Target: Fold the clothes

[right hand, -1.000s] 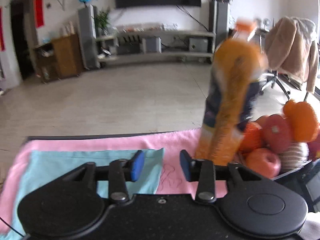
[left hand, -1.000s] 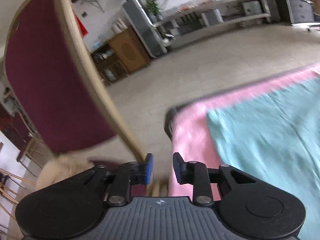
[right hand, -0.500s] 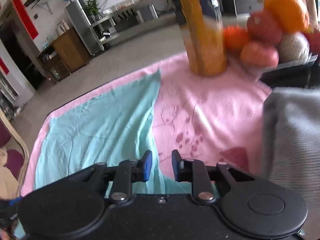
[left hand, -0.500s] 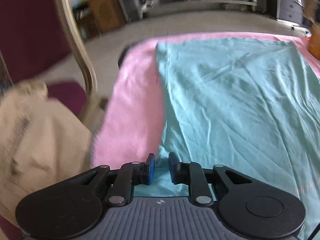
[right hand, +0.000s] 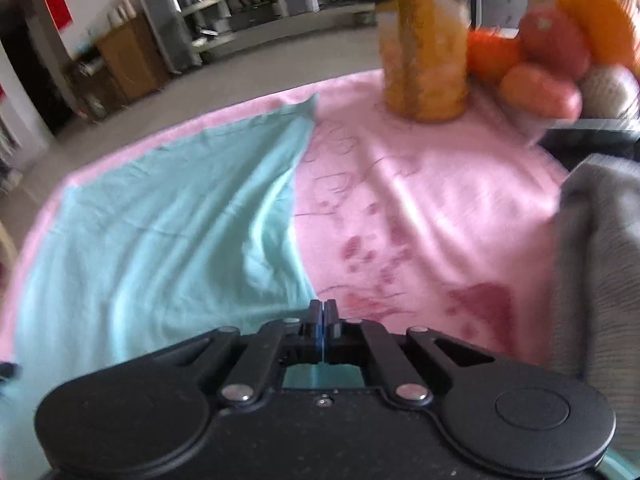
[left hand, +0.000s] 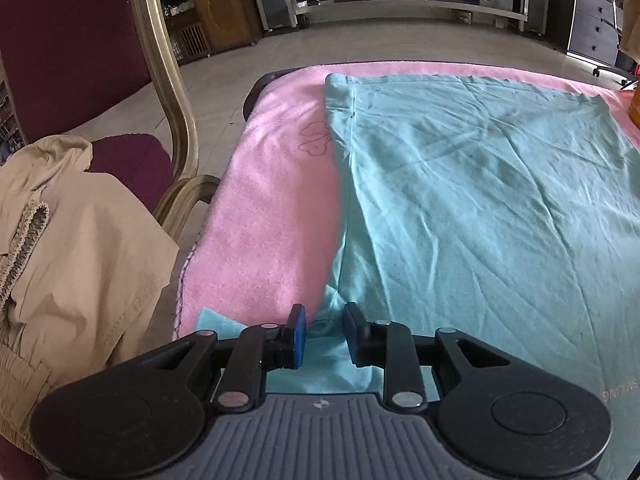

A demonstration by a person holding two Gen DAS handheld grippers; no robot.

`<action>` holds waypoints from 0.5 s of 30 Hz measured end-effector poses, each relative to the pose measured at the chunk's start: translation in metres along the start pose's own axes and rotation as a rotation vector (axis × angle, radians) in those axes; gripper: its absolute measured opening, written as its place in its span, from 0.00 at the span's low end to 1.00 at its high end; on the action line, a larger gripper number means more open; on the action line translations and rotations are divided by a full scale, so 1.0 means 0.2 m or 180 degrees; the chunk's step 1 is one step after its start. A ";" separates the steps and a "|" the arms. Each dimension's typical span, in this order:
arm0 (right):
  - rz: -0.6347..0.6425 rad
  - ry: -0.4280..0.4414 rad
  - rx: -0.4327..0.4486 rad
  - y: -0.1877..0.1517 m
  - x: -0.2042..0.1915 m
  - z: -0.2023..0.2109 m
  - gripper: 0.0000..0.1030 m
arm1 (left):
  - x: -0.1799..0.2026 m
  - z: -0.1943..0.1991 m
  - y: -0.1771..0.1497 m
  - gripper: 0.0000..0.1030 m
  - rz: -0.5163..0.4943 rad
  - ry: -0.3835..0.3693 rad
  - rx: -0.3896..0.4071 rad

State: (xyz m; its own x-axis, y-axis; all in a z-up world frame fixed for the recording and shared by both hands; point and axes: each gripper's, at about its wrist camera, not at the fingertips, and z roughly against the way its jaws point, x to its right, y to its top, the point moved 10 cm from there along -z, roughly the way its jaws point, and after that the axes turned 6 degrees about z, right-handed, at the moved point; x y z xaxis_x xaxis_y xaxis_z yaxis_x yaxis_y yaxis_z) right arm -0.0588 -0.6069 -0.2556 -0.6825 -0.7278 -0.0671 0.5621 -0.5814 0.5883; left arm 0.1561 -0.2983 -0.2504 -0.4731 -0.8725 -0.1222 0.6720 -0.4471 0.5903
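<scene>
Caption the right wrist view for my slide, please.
Right gripper, fingers shut at teal cloth's near edge on pink blanket.

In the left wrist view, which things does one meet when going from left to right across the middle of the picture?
Beige garment → chair frame → pink towel → teal cloth.

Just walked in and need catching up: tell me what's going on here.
A person with a gripper in each hand is starting to fold a teal shirt spread on a pink towel. The right gripper has pinched the shirt's near edge. The left gripper straddles the edge, its fingers opening, nothing gripped.
</scene>
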 end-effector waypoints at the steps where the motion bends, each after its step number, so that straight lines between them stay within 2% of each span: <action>1: 0.0025 -0.0120 -0.0009 0.00 0.02 0.00 0.00 | 0.00 0.00 0.00 0.27 -0.0001 0.0002 0.0002; 4: 0.0126 -0.0534 -0.0017 -0.01 0.09 -0.01 0.00 | -0.01 0.00 0.00 0.30 -0.0006 0.0007 0.0007; 5: 0.0099 -0.0586 0.0005 -0.01 0.11 -0.01 0.00 | -0.01 0.00 0.00 0.31 -0.0007 0.0008 0.0009; 8: -0.0271 -0.0248 0.0041 0.01 0.16 0.03 0.02 | -0.02 0.00 0.00 0.30 -0.0019 0.0017 0.0015; 11: -0.0449 0.0019 0.0121 0.03 0.15 0.17 0.05 | -0.06 0.07 -0.01 0.21 0.0013 0.0039 0.0021; 12: -0.0476 0.0103 0.0150 0.04 0.13 0.22 0.07 | -0.08 0.12 -0.01 0.21 0.0030 0.0027 0.0049; 15: -0.0559 0.0393 0.0292 0.06 0.07 0.44 0.22 | -0.12 0.30 -0.01 0.22 0.0096 -0.0053 0.0232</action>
State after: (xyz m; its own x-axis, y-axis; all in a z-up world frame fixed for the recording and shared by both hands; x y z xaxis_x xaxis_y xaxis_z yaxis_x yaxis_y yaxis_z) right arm -0.1035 -0.5926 -0.1796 -0.7007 -0.6605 -0.2696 0.3910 -0.6717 0.6292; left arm 0.1308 -0.2648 -0.2005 -0.4632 -0.8816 -0.0905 0.6431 -0.4046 0.6502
